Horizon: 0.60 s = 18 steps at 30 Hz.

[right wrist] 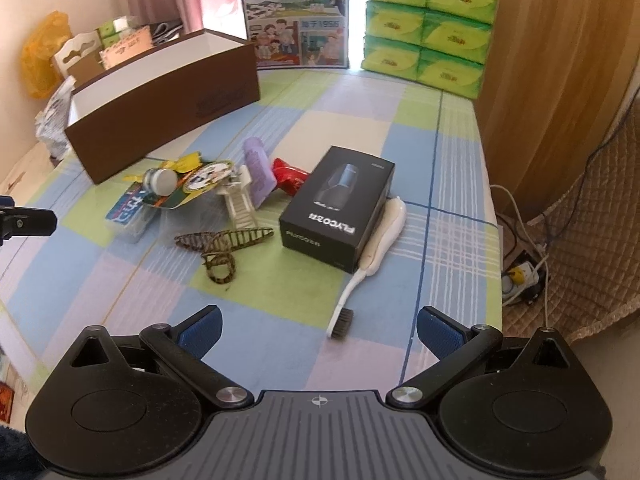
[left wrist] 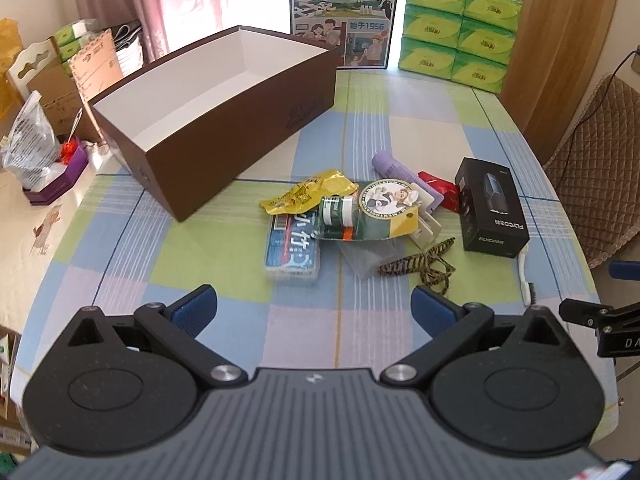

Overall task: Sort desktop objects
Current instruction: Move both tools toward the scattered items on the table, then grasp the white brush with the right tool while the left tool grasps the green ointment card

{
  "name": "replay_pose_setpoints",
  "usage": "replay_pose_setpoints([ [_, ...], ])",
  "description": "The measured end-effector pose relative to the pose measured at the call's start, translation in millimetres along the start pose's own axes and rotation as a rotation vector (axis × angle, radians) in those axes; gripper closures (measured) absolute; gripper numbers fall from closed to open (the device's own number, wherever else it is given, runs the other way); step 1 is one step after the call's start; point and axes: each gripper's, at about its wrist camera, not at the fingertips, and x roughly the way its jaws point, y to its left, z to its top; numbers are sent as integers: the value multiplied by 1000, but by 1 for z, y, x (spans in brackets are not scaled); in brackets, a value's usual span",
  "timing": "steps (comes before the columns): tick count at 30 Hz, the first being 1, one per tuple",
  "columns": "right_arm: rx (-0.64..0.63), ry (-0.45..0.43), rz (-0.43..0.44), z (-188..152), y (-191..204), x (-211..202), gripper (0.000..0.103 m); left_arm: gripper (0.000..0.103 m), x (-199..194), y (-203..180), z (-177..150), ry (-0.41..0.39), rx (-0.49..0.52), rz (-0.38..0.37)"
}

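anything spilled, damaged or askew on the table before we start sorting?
Nothing spilled or visibly damaged. The small items lie in a loose overlapping heap beside the brown box, which looks empty. A white brush is partly wedged under the black carton. Both tools, left and right, are open.

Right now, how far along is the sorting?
Nothing looks done: the brown box shows only bare white walls and floor. Nothing is in hand; the left gripper and right gripper are both open. Left: the whole pile, including the black box, brush and green bottle.
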Motion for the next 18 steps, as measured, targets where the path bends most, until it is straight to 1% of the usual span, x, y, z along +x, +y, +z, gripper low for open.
replay_pose_setpoints([
  [7,47,-10,-28,4,-6,19,2,8,24,7,13,-11,49,-42],
  [8,53,-12,-29,4,-7,22,4,8,28,7,16,-13,57,-48],
  [9,59,-13,-32,5,-7,24,8,8,32,7,18,-14,65,-55],
  [12,80,-9,-44,6,-11,33,14,9,44,7,24,-9,85,-75],
  [15,90,5,-73,6,-13,46,21,10,57,6,30,-1,105,-94],
  [18,102,23,-88,6,-16,61,35,12,72,6,36,17,126,-107],
])
